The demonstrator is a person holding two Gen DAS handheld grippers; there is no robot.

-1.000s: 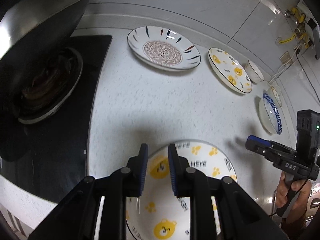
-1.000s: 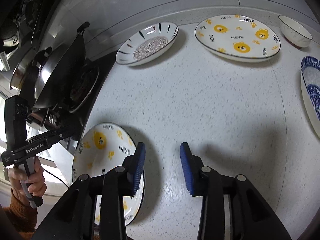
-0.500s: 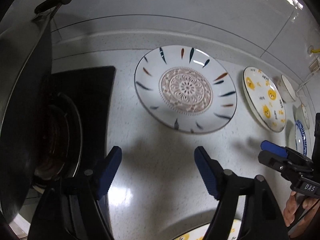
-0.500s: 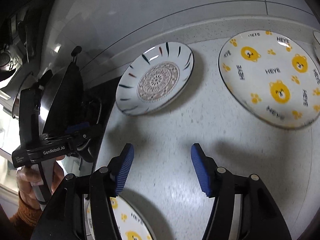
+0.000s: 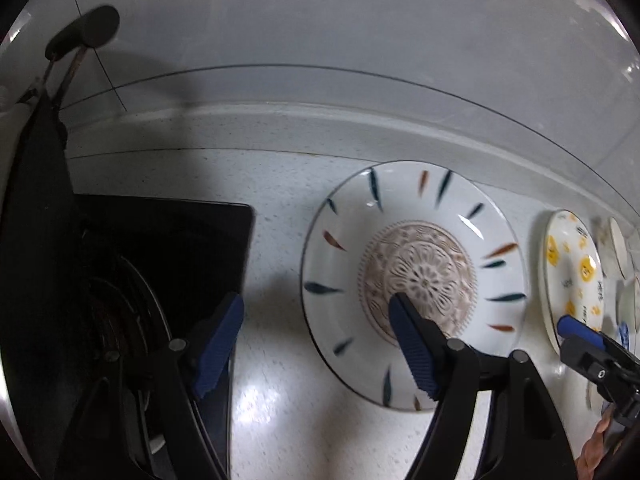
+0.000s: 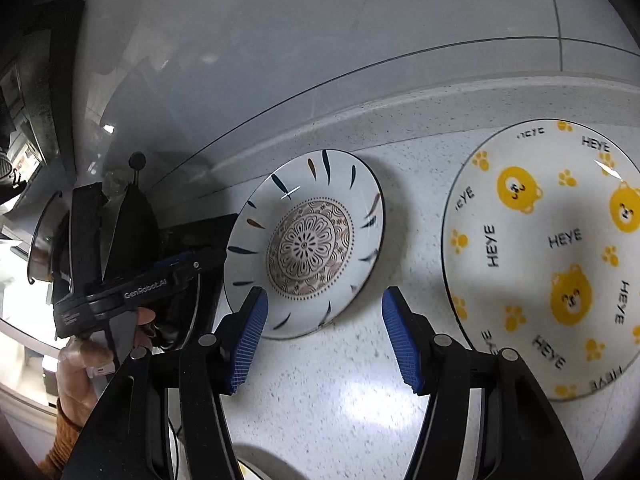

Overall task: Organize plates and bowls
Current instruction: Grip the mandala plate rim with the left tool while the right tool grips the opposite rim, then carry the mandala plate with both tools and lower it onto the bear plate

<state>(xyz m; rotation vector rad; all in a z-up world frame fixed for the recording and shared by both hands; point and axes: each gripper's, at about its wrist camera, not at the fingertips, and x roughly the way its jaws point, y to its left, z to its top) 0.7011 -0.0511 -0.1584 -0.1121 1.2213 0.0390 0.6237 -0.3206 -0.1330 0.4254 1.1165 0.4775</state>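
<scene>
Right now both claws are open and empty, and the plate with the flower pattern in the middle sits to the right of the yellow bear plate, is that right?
Not quite: the flower-pattern plate sits to the left of the yellow bear plate, as the right wrist view shows. The left claw and right claw are open and empty.

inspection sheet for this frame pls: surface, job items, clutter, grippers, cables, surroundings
Surface: white speckled counter, bare where visible.
Job's things: mandala plate and bear plate lying flat, apart; more dishes at the left view's right edge, blurred.
Clutter: nothing seen.
Grippers: left gripper open, one finger above the mandala plate, holding nothing; right gripper open, empty.
Cables: nothing seen.
Surroundings: black stove with dark wok; grey tiled wall.
</scene>
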